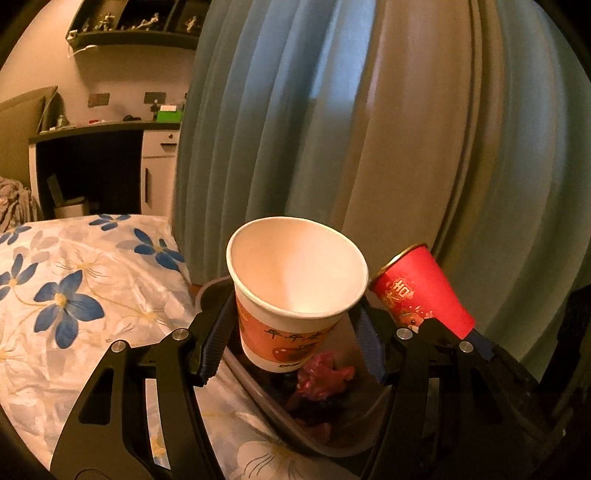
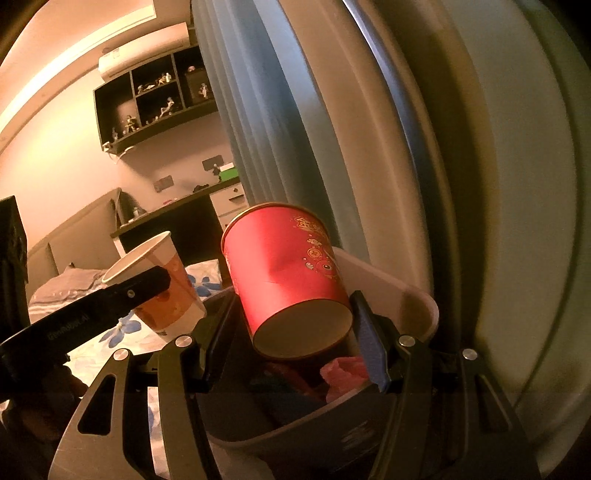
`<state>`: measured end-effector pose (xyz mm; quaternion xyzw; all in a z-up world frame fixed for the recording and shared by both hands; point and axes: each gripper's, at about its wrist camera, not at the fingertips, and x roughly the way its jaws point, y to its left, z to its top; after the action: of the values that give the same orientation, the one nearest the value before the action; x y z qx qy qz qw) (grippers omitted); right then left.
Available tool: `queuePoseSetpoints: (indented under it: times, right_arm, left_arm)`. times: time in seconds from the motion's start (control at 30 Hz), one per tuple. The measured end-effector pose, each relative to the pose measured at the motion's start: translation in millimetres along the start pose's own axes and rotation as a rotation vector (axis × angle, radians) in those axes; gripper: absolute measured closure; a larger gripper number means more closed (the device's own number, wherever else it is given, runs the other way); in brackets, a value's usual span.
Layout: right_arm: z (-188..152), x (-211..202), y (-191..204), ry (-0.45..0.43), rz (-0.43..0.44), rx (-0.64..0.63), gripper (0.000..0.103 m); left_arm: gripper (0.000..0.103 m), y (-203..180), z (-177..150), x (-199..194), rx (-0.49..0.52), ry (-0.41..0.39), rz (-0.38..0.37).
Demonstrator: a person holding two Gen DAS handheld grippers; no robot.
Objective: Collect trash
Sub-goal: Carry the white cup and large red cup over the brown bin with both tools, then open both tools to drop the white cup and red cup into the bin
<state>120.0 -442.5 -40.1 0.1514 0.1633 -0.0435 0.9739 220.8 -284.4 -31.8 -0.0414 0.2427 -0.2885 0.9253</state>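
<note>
My left gripper [image 1: 291,317] is shut on a white paper cup [image 1: 295,269] with an orange print, its mouth tilted up toward the camera. It hangs above an open grey bin [image 1: 258,402] that has pink crumpled trash [image 1: 325,373] inside. To its right is a red paper cup [image 1: 417,291], with a blue pad [image 1: 482,341] of the right gripper on it. In the right wrist view my right gripper [image 2: 293,306] is shut on the red cup [image 2: 284,266], base toward the camera, over the bin [image 2: 295,432]. At the left is the white cup [image 2: 166,288].
A bed with a blue-flowered sheet [image 1: 74,295] lies left of the bin. Blue-grey curtains [image 1: 332,110] hang close behind it. A pale raised lid [image 2: 399,291] stands at the bin's far side. A dark desk [image 1: 103,129] and wall shelf [image 1: 129,26] are far off.
</note>
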Motion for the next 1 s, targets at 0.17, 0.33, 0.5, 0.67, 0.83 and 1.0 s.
queuePoseSetpoints:
  times: [0.17,0.33,0.5,0.67,0.83,1.0]
  right_arm:
    - [2,8,2,0.004,-0.013,0.005,0.043]
    - [1,13,3,0.004,-0.019,0.005,0.043]
    - [0,17,4,0.0,-0.028,-0.007,0.043]
    - [-3,22,3,-0.008,-0.031,-0.001,0.042]
    - [-7,21,-4,-0.012,-0.057,0.008,0.032]
    - [-7,6,-10,-0.046,-0.086,0.017,0.03]
  left_arm:
    - [0.042,-3,-3,10,-0.001,0.012,-0.011]
    - [0.042,-4,-5,18,-0.011,0.025,-0.021]
    - [0.042,-3,-7,24,-0.018,0.035,-0.029]
    - [0.042,-1,-10,29,-0.026,0.047,-0.032]
    - [0.041,0,-12,34,-0.028,0.063,-0.035]
    - [0.04,-6,-17,45,-0.024,0.095,-0.053]
